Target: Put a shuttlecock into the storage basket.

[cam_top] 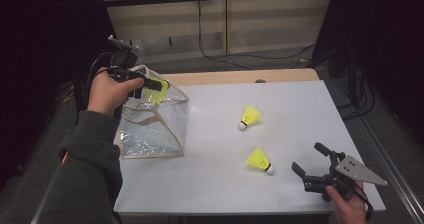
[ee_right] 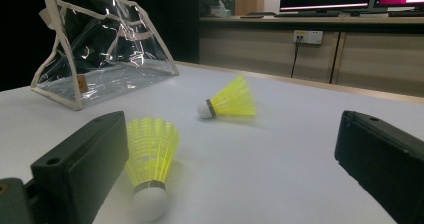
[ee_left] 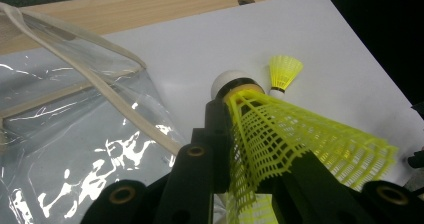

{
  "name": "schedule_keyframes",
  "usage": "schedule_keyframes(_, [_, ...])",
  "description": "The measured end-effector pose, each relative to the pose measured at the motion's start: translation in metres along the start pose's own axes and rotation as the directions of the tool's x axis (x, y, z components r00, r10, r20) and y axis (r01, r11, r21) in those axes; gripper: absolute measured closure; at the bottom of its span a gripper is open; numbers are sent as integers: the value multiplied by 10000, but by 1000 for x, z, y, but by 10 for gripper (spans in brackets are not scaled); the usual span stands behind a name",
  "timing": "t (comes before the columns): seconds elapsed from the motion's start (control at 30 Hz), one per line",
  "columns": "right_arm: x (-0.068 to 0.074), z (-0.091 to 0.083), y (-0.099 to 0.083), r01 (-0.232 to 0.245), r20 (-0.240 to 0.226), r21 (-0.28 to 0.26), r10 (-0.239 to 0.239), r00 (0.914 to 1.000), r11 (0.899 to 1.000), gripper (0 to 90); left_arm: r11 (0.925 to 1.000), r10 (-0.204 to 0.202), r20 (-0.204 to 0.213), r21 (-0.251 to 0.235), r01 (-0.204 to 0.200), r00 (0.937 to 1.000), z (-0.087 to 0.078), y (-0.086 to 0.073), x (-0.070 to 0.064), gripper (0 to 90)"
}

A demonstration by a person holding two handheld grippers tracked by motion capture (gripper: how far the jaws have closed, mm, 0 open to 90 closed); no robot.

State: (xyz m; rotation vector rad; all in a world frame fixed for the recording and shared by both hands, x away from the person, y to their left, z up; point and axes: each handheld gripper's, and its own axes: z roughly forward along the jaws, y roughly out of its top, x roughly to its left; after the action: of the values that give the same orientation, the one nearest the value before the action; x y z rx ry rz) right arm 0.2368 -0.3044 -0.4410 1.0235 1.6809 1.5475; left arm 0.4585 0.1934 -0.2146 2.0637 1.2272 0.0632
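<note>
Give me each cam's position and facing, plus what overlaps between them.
High view: above the person's side, looking forward and down on the white table; both forearms, left gripper, right gripper.
Left gripper view: along its jaws, clamped on a yellow shuttlecock beside the clear bag.
Right gripper view: low over the table, between open jaws.
Shared: bag, loose shuttlecocks.

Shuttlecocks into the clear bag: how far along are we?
Done: none visible inside the clear plastic bag. In hand: the left claw holds one yellow mesh shuttlecock over its opening. Left: two yellow shuttlecocks on the white table; right claw open nearby.
</note>
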Motion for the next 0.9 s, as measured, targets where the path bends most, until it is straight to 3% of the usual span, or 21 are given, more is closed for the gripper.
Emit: schedule_keyframes(0.9, [0,0,0,47,-2,-10,-47,10000,10000,5,9993,-369,-394,-23,368,9985,-7,10,8,827])
